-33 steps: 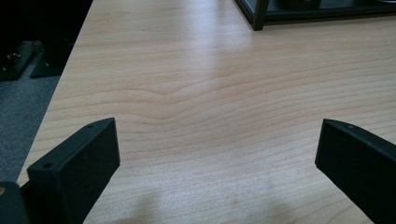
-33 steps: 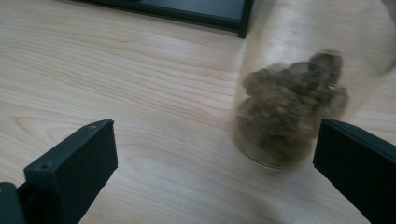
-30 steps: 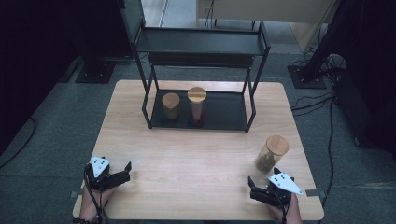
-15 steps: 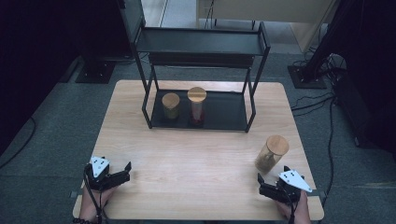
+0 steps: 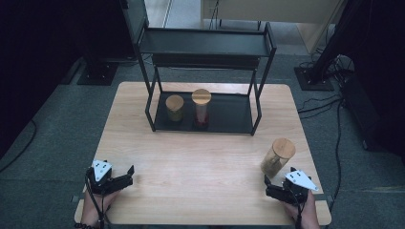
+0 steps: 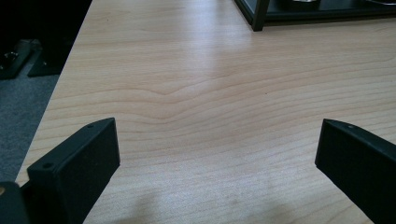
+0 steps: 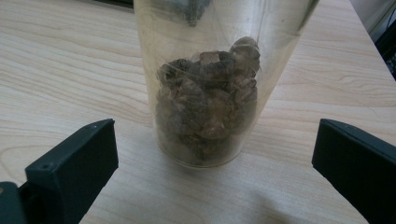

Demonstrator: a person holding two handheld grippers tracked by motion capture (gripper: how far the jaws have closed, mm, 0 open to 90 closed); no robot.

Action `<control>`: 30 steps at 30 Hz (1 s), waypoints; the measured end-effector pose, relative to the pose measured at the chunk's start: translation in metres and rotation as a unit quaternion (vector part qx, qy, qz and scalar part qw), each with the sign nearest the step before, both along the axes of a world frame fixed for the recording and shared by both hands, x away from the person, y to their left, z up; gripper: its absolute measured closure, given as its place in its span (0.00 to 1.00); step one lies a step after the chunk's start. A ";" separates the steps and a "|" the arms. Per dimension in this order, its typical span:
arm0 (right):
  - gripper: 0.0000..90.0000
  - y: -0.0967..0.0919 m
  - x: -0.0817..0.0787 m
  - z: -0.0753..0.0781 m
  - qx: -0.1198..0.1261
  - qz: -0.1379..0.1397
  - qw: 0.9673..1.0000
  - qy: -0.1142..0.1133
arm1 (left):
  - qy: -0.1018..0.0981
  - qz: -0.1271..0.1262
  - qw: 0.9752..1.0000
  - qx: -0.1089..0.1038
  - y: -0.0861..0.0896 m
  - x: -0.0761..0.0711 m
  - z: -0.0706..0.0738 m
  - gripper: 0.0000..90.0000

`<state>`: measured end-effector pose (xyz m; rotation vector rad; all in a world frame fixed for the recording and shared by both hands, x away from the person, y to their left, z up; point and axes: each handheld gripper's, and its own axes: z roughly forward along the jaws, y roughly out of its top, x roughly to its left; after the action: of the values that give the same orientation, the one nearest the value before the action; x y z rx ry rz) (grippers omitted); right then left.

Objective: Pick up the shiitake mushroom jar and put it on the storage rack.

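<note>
A clear jar with a wooden lid (image 5: 278,156) stands near the table's front right and holds brown lumps (image 7: 205,98). My right gripper (image 5: 269,187) sits just in front of it, open. In the right gripper view, the jaws of the right gripper (image 7: 217,135) stand wide on either side of the jar's base without touching it. My left gripper (image 5: 127,174) rests open at the front left. In the left gripper view, the left gripper (image 6: 217,135) has only bare wood between its jaws.
A black two-level rack (image 5: 205,47) stands at the back of the wooden table (image 5: 200,162). On its lower shelf are a short jar (image 5: 175,108) and a taller jar with red contents (image 5: 201,108). Cables and stand bases lie on the floor at the right.
My right gripper has shifted to the right along the front edge and now sits directly in front of the jar. The left gripper has stayed put.
</note>
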<state>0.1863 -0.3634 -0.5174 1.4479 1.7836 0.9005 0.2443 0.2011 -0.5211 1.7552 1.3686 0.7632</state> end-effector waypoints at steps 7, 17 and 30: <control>0.01 0.003 0.007 -0.001 -0.011 -0.003 1.000 0.005 | 0.000 -0.001 1.000 0.001 0.000 0.000 0.000 0.00; 0.02 0.009 0.018 0.000 -0.011 0.011 1.000 0.003 | 0.000 -0.001 1.000 0.001 -0.001 0.000 0.000 0.00; 0.13 0.013 0.030 0.003 -0.002 0.006 1.000 -0.013 | -0.001 -0.002 1.000 0.000 0.000 0.000 0.000 0.00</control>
<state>0.2168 -0.3501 -0.5147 1.4185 1.7762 0.9180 0.2441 0.2008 -0.5211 1.7564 1.3642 0.7630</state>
